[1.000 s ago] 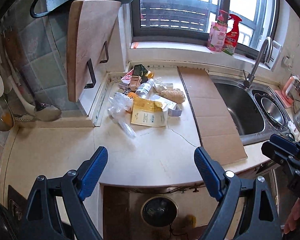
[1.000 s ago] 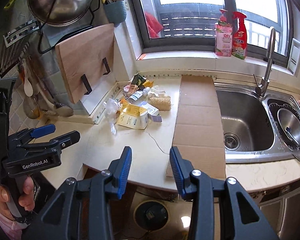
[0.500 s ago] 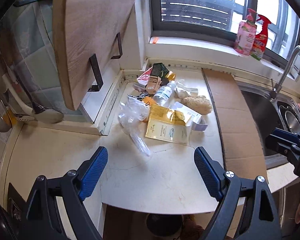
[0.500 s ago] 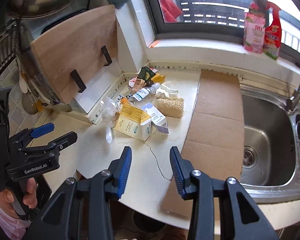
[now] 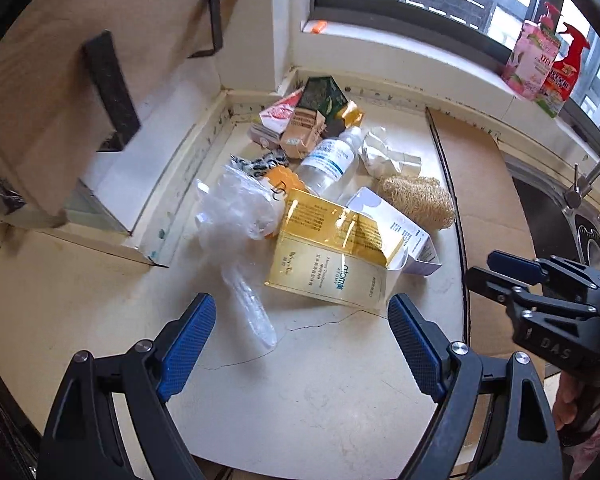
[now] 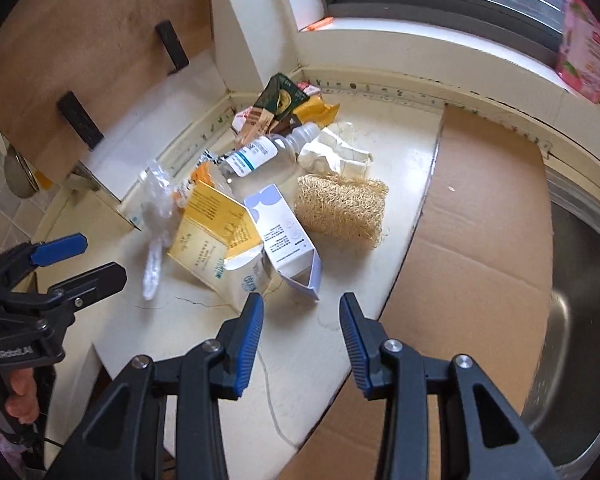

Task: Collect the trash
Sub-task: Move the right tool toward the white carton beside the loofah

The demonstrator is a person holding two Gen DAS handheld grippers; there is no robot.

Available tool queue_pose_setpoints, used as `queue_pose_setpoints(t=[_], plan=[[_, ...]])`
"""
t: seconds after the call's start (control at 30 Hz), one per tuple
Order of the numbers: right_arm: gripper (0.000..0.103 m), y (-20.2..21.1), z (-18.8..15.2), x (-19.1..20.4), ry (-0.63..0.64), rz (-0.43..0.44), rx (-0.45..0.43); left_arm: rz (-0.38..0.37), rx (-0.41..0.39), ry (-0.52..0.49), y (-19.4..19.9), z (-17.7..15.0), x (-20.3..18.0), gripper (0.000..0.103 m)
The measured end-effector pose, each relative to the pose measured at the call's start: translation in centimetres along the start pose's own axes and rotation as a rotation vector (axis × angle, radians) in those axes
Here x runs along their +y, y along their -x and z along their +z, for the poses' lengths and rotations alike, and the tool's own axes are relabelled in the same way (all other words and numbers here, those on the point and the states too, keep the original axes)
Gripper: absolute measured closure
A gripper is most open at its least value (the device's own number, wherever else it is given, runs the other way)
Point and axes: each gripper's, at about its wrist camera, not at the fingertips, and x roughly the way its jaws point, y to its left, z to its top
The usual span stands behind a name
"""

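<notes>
We read "atomy" on the gold box (image 5: 332, 264) amid counter (image 5: 300, 400) trash; the bottle (image 5: 330, 162) label seems illegible. Our left gripper (image 5: 300, 332) and right gripper (image 6: 300, 328) gape, empty.

The gold carton (image 5: 332, 256) covers part of the white box (image 5: 396, 228) and the lower end of the clear bottle (image 5: 330, 160). A crumpled plastic bag (image 5: 236, 208) hides most of an orange wrapper (image 5: 280, 178). Print on the cartons is too small to read. The sink (image 6: 580, 320) is cut off by the right wrist view's edge, and the pink bottle (image 6: 584, 52) there is blurred.
</notes>
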Motion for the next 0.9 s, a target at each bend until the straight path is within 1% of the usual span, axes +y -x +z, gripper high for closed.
queue_pose_setpoints(t=[0.17,0.27,0.4,0.63,0.9], plan=[[0.063,-2.4,0.2,0.0,0.082,-0.02,0.024,0.002,0.05,-0.005,-1.8,0.4,-0.9,0.016],[0.063,-3.4,0.2,-0.1,0.104,-0.033,0.04,-0.006,0.076,0.002,-2.6,0.5,-1.1,0.016],[0.063,-4.3,0.5,-0.5,0.118,-0.032,0.048,0.001,0.092,0.008,-3.5,0.7,-1.2,0.016],[0.063,-5.7,1.0,0.0,0.153,-0.019,0.059,0.013,0.096,0.021,-4.3,0.5,-0.7,0.016],[0.063,-7.6,1.6,0.6,0.187,-0.009,0.071,0.021,0.094,0.06,-4.1,0.1,0.8,0.016]])
